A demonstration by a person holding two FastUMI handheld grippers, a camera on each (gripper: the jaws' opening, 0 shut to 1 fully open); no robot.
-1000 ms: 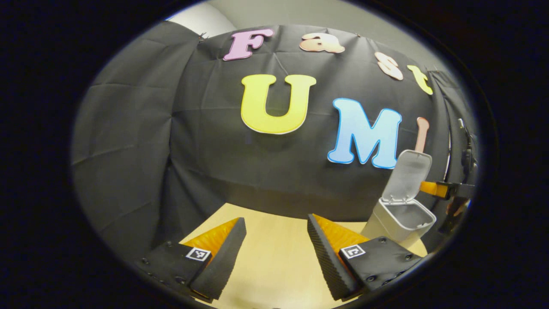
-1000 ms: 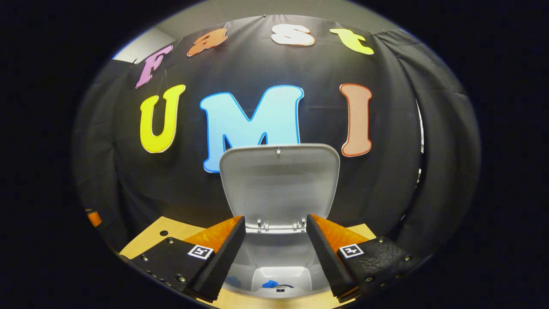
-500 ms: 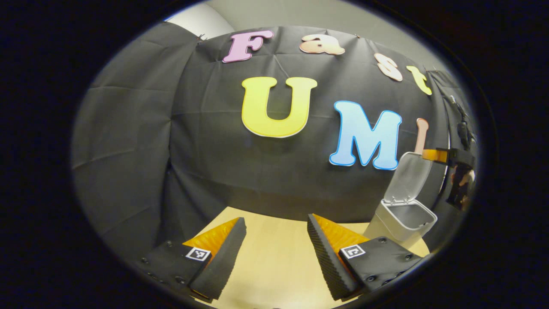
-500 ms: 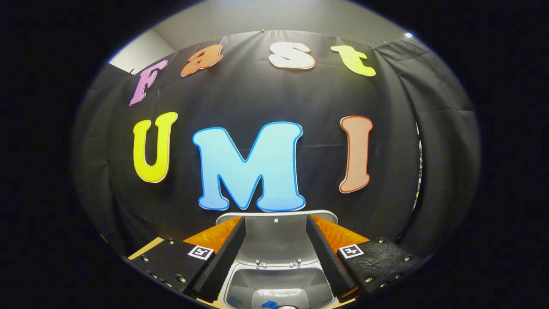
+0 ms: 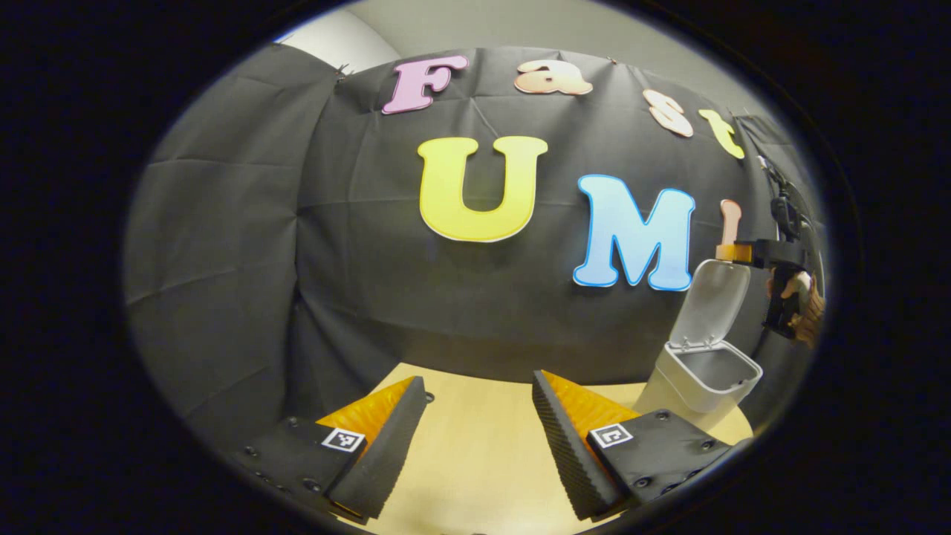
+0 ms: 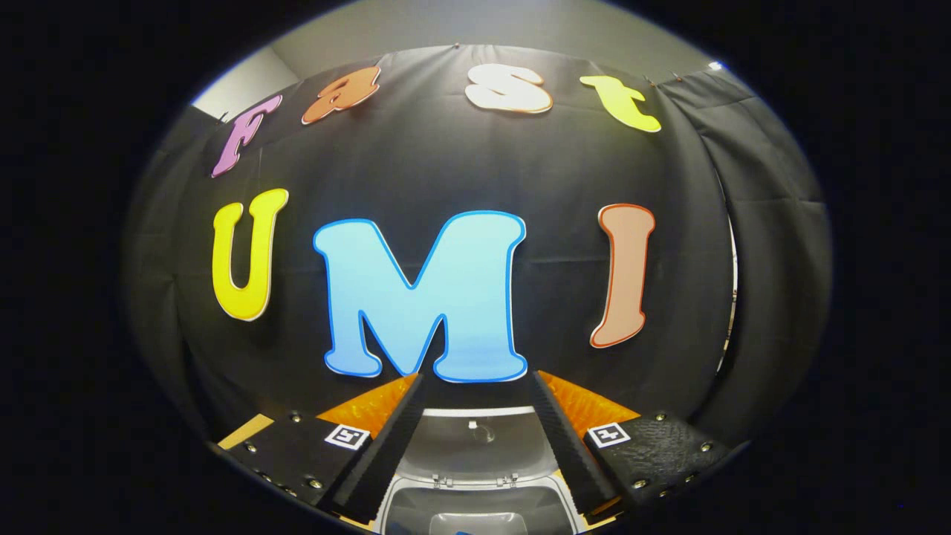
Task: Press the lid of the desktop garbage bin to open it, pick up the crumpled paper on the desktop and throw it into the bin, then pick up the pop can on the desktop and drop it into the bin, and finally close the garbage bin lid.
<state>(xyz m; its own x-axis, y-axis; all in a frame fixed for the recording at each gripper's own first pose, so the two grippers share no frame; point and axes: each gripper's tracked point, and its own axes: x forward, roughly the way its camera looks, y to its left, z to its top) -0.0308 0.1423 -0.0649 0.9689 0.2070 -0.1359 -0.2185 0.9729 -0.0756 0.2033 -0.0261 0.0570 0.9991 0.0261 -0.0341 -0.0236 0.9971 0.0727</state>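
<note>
The grey desktop bin (image 5: pixel 706 380) stands at the table's far right with its lid (image 5: pixel 715 301) swung upright. My right gripper (image 5: pixel 732 253) is level with the lid's top edge, held by a hand (image 5: pixel 801 305). In the right gripper view my right gripper (image 6: pixel 475 379) is open, its fingers straddling the lid's top edge (image 6: pixel 475 412), with the lid's inner face and the bin's opening (image 6: pixel 475 513) below. I cannot tell whether the fingers touch the lid. My left gripper (image 5: pixel 475 416) is open and empty, low over the wooden table (image 5: pixel 475 461).
The black cloth wall rises close behind the bin and the table's back edge. The wooden table (image 5: pixel 446 386) stretches from my left gripper toward the bin. A cable (image 5: pixel 780 200) hangs at the far right of the wall.
My right gripper has risen from over the bin's opening to the lid's top edge. The left gripper has barely moved. The lid stays upright.
</note>
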